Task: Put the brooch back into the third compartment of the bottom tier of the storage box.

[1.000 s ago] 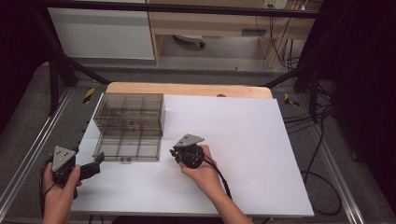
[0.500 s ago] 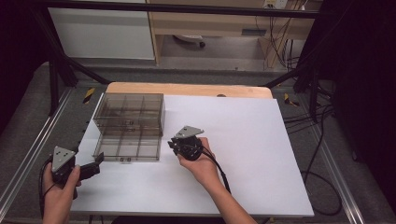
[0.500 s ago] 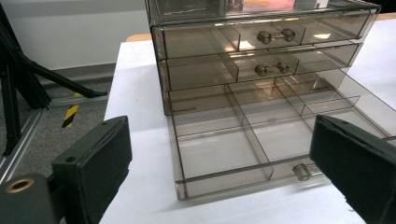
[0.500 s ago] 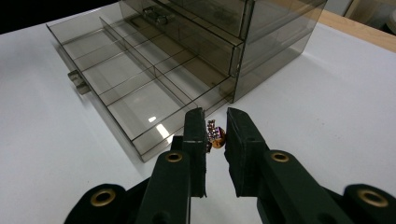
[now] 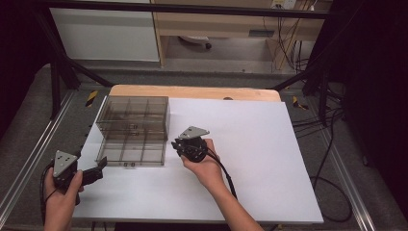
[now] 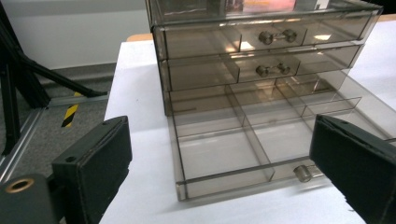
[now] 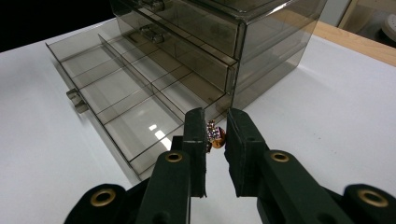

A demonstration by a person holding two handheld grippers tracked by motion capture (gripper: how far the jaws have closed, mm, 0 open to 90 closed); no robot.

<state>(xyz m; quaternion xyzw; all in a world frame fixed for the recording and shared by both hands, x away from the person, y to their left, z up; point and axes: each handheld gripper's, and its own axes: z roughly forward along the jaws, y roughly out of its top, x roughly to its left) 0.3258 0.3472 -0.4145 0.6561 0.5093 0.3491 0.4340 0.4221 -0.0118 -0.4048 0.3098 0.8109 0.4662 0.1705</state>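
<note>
Between the right gripper (image 7: 215,135) pads, small sparkly trinket (image 7: 215,134) clenched, beside open bottom drawer (image 7: 122,100).

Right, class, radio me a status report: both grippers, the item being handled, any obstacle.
Left gripper open, empty. Right gripper shut on small sparkly trinket, beside open bottom drawer of clear drawer box. Nothing in the way.

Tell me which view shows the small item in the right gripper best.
The right gripper view: the small sparkly item sits pinched between the right gripper pads, near the open bottom drawer. In the high view the hand and gripper body cover it. The left gripper view looks at the drawer front instead.
</note>
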